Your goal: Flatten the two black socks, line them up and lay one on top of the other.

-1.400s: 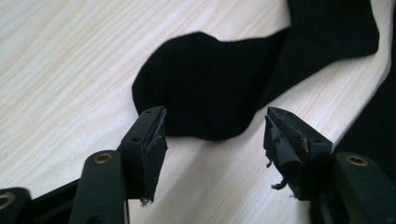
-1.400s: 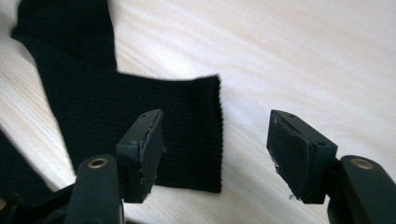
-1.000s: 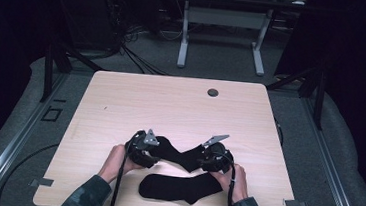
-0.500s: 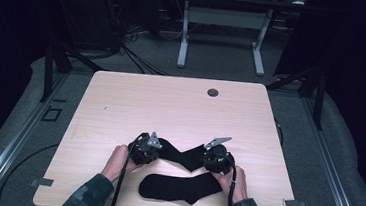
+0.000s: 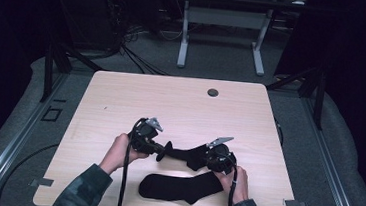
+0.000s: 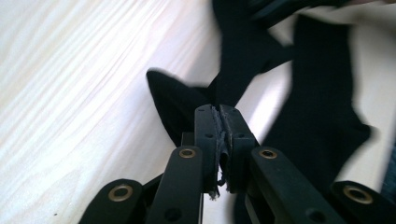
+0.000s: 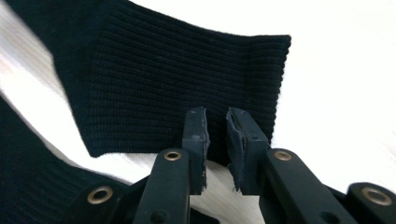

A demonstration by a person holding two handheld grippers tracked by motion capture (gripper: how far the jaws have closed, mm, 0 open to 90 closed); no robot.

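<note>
Left gripper (image 6: 218, 119) pinched on upper sock (image 5: 186, 154) toe end; sock runs sideways to right gripper (image 7: 215, 122), narrowly open at the cuff, gripping nothing.

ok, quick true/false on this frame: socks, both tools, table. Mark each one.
1. Two black socks are on the table. True: the upper sock runs between the tools, the lower sock lies flat nearer the person.
2. The left tool is open and clear of cloth. False: its jaws are shut on the upper sock's end.
3. The right tool has a gap between its jaws. True: they stand slightly apart at the ribbed cuff's edge, having just closed most of the way; a firm pinch is not clear.
4. The lower sock is held by a tool. False: no tool grips it.
5. A red sock lies by the table's round hole. False: nothing lies there.
</note>
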